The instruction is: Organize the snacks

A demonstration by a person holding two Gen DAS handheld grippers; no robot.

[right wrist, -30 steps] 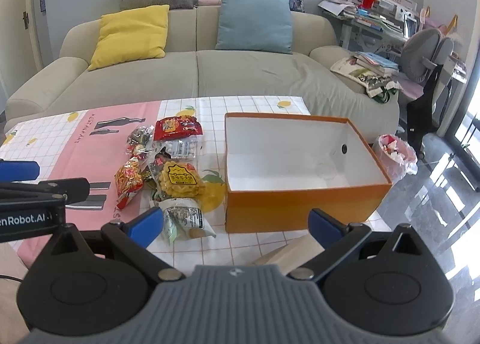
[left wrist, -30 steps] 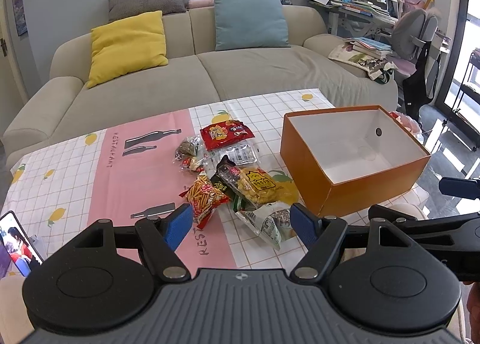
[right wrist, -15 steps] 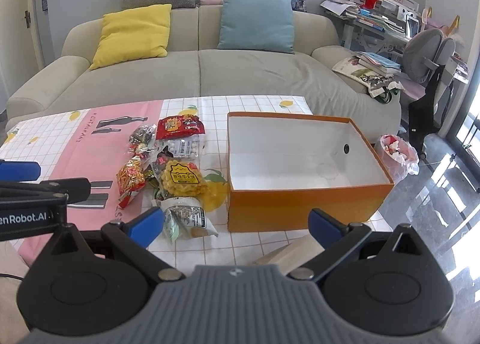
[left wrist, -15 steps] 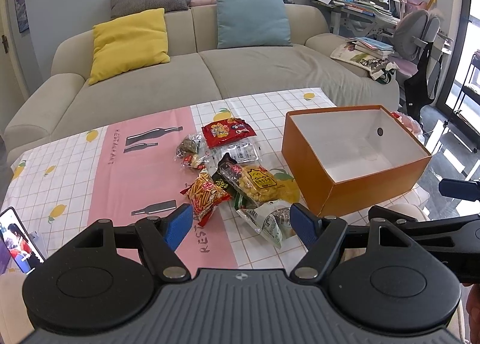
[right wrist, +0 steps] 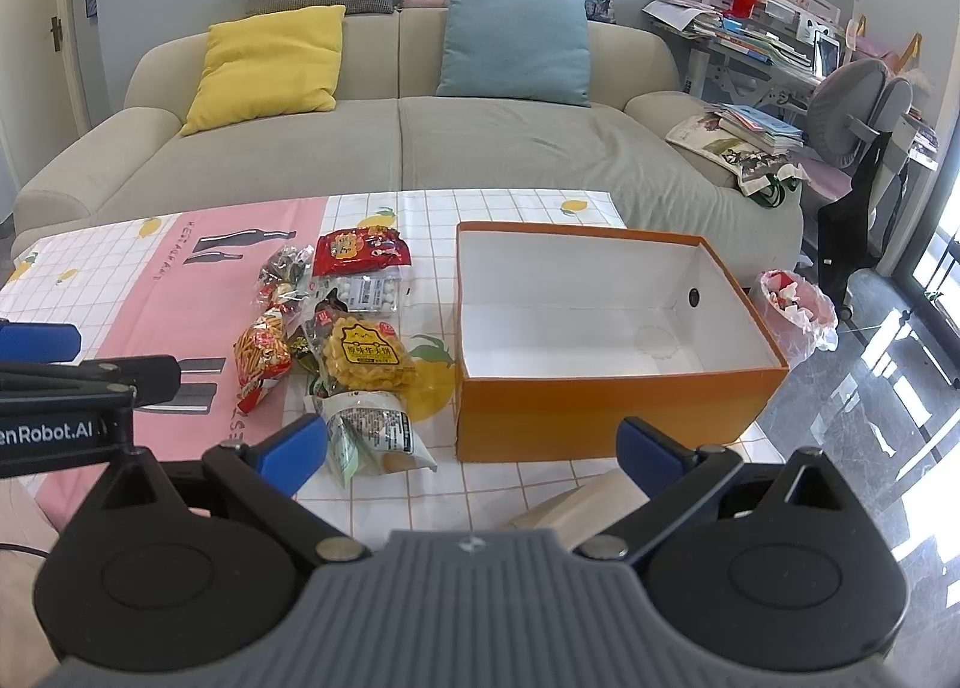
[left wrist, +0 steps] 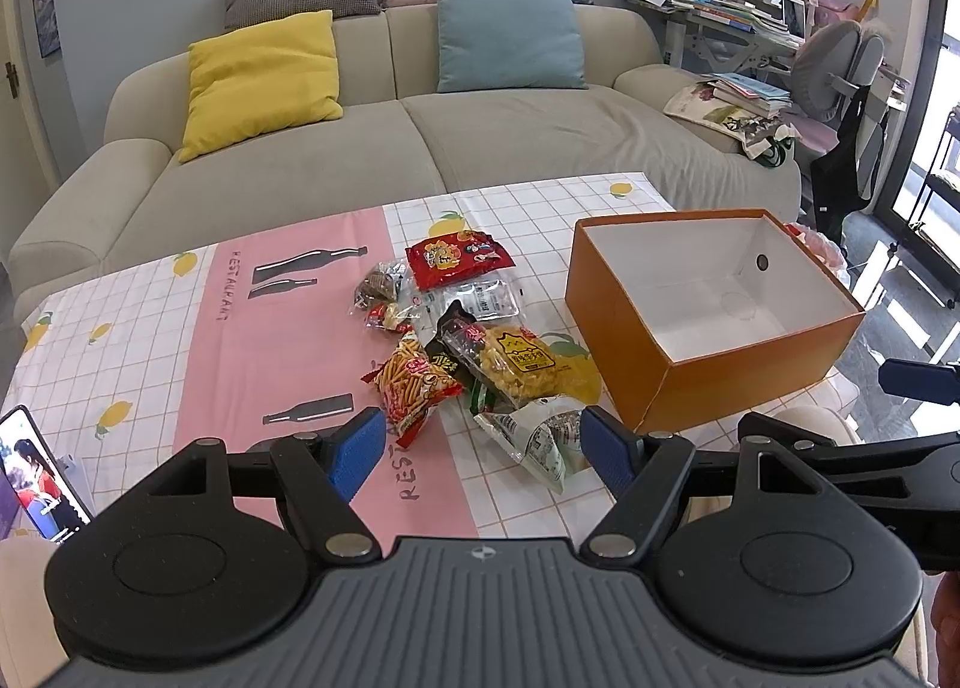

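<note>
both hand-held grippers, left [left wrist: 483, 442] and right [right wrist: 471, 448], hover with jaws apart and empty before the first pick, the snacks [left wrist: 474, 352] heaped on the tabletop [left wrist: 270, 340] beside the empty orange box [right wrist: 606, 406], so next one must descend onto the nearest packet [left wrist: 534, 436].

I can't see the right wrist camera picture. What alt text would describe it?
An open right gripper hovers over a table with a pile of snack packets beside an empty orange box. The left gripper's arm juts in from the left edge, and a beige sofa sits behind.

Sofa [left wrist: 420, 135]; yellow cushion [left wrist: 261, 78]; phone [left wrist: 36, 478]
</note>
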